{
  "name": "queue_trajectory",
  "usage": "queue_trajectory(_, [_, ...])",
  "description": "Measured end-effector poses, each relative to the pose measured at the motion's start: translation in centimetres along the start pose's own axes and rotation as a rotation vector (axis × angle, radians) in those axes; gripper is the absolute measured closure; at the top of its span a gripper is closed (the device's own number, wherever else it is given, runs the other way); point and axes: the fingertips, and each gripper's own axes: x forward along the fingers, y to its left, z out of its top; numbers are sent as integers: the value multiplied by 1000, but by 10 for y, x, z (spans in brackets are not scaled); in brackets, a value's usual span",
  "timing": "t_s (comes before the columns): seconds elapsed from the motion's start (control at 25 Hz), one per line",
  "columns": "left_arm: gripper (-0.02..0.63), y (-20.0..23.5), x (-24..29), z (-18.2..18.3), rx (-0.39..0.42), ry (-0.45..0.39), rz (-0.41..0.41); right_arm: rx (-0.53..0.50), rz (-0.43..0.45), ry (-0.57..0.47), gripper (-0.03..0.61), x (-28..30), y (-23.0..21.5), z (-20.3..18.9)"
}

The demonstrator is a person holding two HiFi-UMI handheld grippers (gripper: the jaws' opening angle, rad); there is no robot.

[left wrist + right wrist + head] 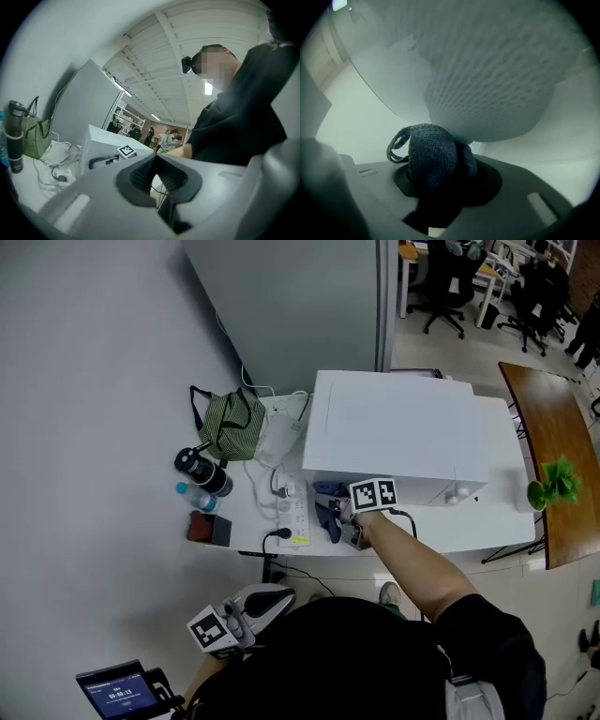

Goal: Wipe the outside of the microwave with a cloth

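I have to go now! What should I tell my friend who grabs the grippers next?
Left gripper: shut, empty, held low by the body.
Right gripper: shut on the cloth, at the microwave's front, near its left end.
Microwave stands on the table, door closed.
Done: cloth is picked up and brought to the front. How much is already wiped cannot be told.
Left: probably wipe across the front, then the top and sides.
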Motion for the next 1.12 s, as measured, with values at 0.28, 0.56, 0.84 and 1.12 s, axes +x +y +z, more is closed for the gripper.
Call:
queue_trajectory(0.28, [611,-18,73,-3,13,21,-147,120,-133,-174,418,-166,-67,5])
queue_trajectory(0.56, [611,-43,141,-11,23,62,-296,200,-291,-330,423,-299,-134,3])
queue_trajectory(0.84, [611,-38,122,-8,1,25,-240,76,-207,-126,424,-228,-94,-22])
queue_trajectory(1.12, [611,-4,18,-9,-1,-4,-20,-25,-76,95,425,-30,-45,-50])
